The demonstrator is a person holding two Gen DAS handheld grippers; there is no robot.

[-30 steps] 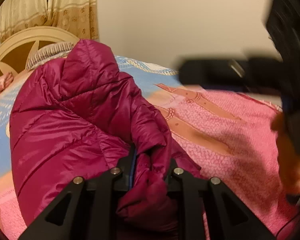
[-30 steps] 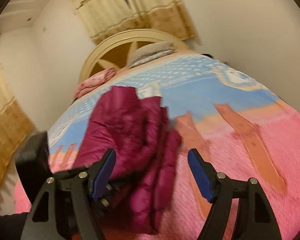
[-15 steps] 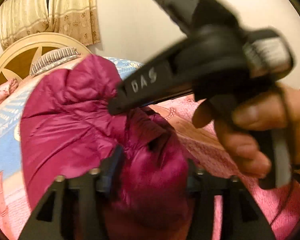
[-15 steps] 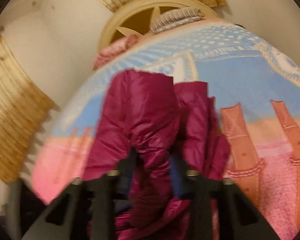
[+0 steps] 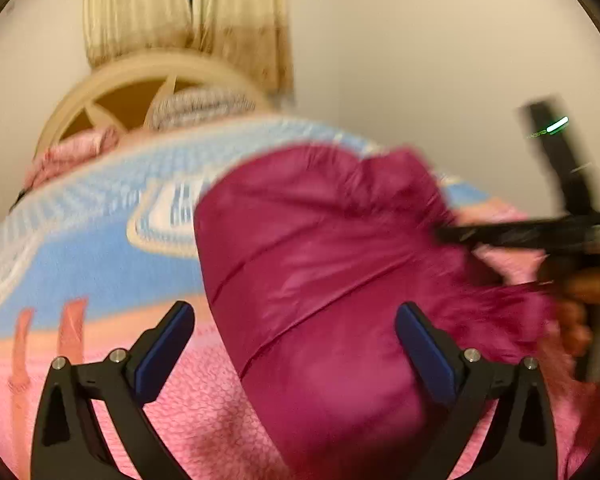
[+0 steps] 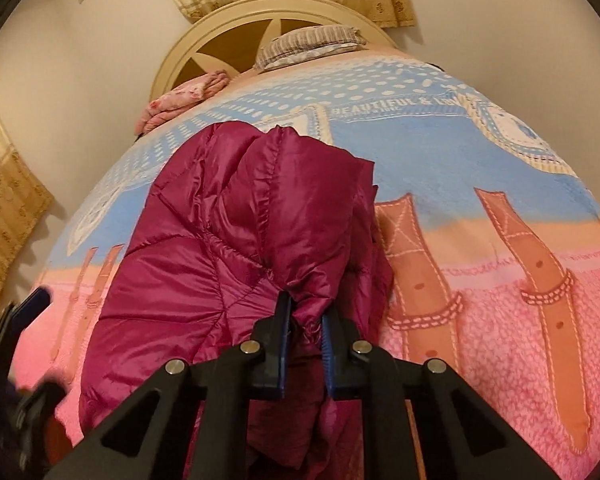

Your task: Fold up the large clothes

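A shiny magenta puffer jacket (image 6: 204,264) lies bunched on the bed's pink and blue blanket (image 6: 500,320). My right gripper (image 6: 305,320) is shut on a fold of the jacket at its near right side. In the left wrist view the jacket (image 5: 320,264) fills the middle, and my left gripper (image 5: 296,344) is open, its blue pads wide apart over the jacket's near end, holding nothing. The right gripper (image 5: 540,232) shows blurred at the jacket's right edge there. The left gripper (image 6: 24,320) shows at the left edge of the right wrist view.
A cream arched headboard (image 6: 236,28) stands at the far end of the bed, with a striped pillow (image 6: 312,44) and a pink folded cloth (image 6: 180,100) in front of it. Curtains (image 6: 12,200) hang on the left wall and behind the headboard.
My left gripper has let go of the jacket and opened wide. My right gripper has closed on a fold of the jacket and moved to its right side.
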